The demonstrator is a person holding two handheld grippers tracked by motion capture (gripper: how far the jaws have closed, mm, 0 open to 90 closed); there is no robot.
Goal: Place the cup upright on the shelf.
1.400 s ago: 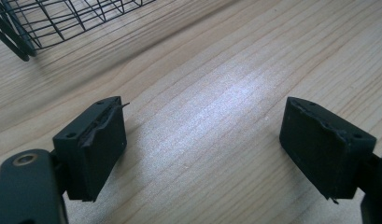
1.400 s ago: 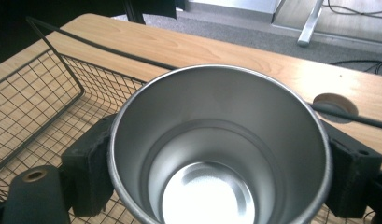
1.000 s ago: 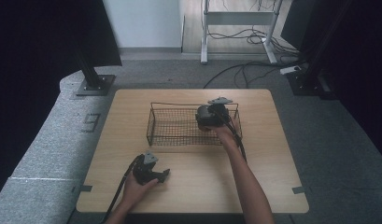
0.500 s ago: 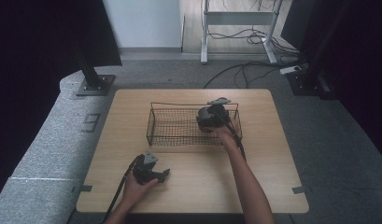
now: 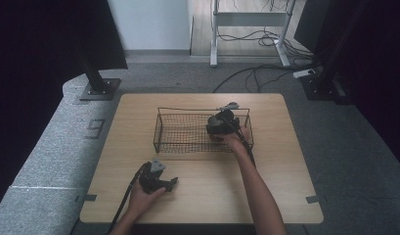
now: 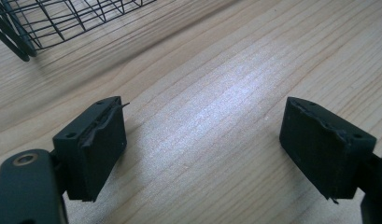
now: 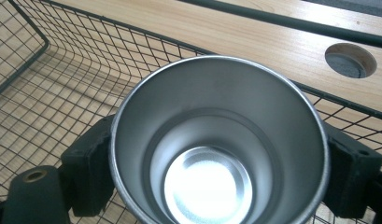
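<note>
Inside the wire basket [image 5: 188, 131], toward its right end, your right claw [image 7: 216, 158] is clamped around a steel cup [image 7: 216, 140], mouth up. Keep the cup level and lower or lift it straight, clear of the mesh walls. Your left claw [image 6: 202, 149] rests released on the worktop [image 5: 285, 161], short of the basket.

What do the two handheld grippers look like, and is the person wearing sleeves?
Both are black. The left gripper carries a grey three-cornered plate on top and trails a black cable along the forearm. The right gripper also has a grey plate and a black cable. Each has two blocky jaws with flat black pads, slightly frayed at the edges. Both forearms are bare, with no sleeves visible.
</note>
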